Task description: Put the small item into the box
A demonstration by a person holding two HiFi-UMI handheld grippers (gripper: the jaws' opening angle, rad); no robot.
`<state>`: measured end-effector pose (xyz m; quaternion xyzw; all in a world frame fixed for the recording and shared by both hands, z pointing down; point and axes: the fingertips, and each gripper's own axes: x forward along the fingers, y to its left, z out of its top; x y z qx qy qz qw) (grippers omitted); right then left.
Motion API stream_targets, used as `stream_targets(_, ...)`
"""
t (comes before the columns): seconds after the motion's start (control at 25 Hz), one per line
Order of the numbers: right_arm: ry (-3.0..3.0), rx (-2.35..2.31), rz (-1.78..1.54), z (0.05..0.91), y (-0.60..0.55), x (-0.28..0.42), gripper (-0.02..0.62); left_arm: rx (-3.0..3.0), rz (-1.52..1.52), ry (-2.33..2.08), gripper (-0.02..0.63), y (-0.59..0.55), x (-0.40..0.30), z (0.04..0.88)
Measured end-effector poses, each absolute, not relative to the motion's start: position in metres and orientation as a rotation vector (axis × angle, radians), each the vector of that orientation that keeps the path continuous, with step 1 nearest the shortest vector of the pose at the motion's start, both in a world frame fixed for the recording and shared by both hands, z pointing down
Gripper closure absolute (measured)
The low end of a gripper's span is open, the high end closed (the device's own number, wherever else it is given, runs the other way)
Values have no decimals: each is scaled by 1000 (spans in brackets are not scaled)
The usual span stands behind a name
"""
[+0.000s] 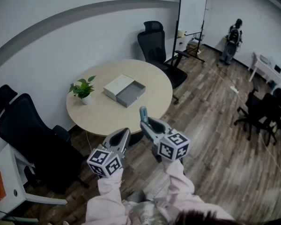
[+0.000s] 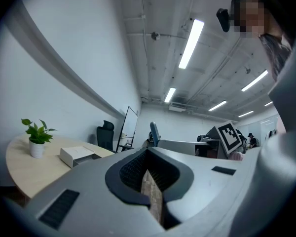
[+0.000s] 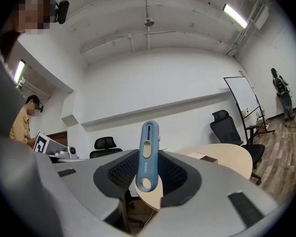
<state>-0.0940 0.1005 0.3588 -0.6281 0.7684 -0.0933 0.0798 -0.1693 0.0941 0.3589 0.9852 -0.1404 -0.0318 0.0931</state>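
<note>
**Step in hand:** carry and approach; the drop is not yet started.

- Round table [image 1: 107, 118] sits at 11 o'clock from both grippers, with open wood floor between the person and its near edge.
- Box [image 1: 125, 90] lies near the table's middle. White part is toward 10 o'clock, grey open tray toward 4 o'clock (looks like a pulled-out drawer, not sure from here). Tray looks empty.
- Right gripper [image 1: 148, 125] is clenched on the blue small item [image 3: 147, 152]. Item stands upright between the pads, holed end low in the grip, top half clear above the jaws.
- Left gripper [image 1: 125, 134] is clenched on nothing, jaws meeting along a thin slit. It rides at 9 o'clock of the right one, just beside it.

**Next move, my read:** walk in to the table edge, reach the right gripper over the grey tray, lower, then let go. Item is long and narrow and held on end, so it probably needs tipping flatter or it may lean on the tray wall or bounce out.

**Around:**
- 2 black chairs [image 1: 33, 135] at 8 o'clock of the table, well off the path.
- 1 office chair [image 1: 155, 46] at the table's 1 o'clock, far side.
- Whiteboard [image 1: 192, 15] beyond that.
- A person [image 1: 233, 41] stands far off at 2 o'clock.
- Potted plant [image 1: 83, 90] is at 9 o'clock of the box, near but apart from it. It could be brushed only by a wide left swing.

Nothing blocks the straight line in.
</note>
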Motion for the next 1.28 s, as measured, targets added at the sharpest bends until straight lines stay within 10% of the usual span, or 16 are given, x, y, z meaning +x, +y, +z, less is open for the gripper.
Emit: stream_targets(1.28, 2251, -1965, -342, 376, -41, -31, 468, 2906, -47, -310, 595, -55, -99, 374)
